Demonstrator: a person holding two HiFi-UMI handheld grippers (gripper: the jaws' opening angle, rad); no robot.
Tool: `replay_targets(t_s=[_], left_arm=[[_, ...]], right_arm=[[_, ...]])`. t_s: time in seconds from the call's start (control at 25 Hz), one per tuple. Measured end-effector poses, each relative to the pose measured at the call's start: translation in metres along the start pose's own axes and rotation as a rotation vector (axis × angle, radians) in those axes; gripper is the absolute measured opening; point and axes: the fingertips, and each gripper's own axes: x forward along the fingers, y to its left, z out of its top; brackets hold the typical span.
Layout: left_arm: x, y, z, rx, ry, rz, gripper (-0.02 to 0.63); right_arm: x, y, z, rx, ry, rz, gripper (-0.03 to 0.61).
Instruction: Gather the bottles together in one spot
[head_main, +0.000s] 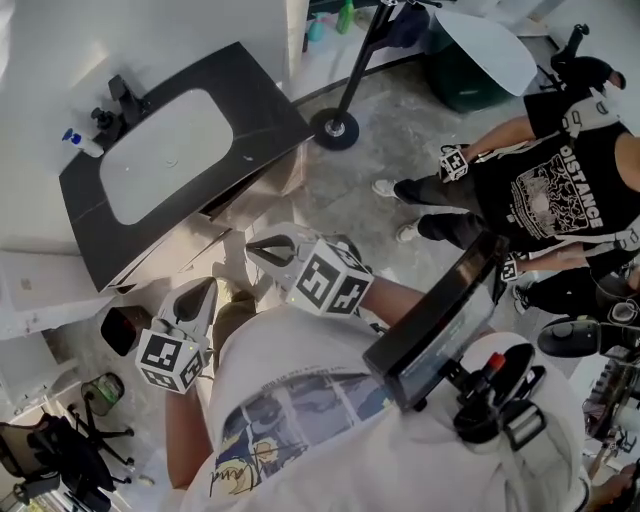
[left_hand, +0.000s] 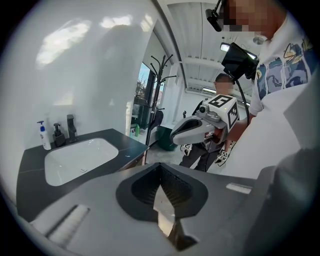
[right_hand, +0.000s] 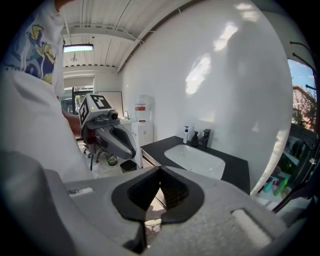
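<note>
A white pump bottle with a blue top (head_main: 80, 143) stands at the far left corner of the black vanity counter (head_main: 270, 105). A dark pump bottle (head_main: 103, 120) stands next to it, beside the black faucet (head_main: 125, 95). Both bottles also show in the left gripper view, the white bottle (left_hand: 45, 136) and the dark bottle (left_hand: 59, 135), and in the right gripper view, white (right_hand: 186, 135) and dark (right_hand: 195, 138). My left gripper (head_main: 203, 293) and right gripper (head_main: 265, 248) hover off the counter's front edge, over the floor. Both are shut and hold nothing.
A white basin (head_main: 170, 155) fills the middle of the counter. A coat-stand base (head_main: 334, 128) sits on the floor past the counter's right end. Another person (head_main: 540, 190) stands at the right. Green and teal bottles (head_main: 345, 18) stand on the floor far back. A dark bin (head_main: 122, 328) is beside my left gripper.
</note>
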Motion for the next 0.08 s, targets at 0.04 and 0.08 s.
replay_targets(t_s=[0.04,0.08], left_arm=[[0.0024,-0.0008,0.0009,0.003,0.002,-0.002,0.002],[0.0047,-0.0016,0.0017,0.006,0.003,-0.005,0.002]], right_arm=[[-0.0018,-0.002,-0.0013,0.0,0.001,-0.003,0.002],[-0.0035,-0.004,-0.0025,0.001,0.001,-0.007,0.002]])
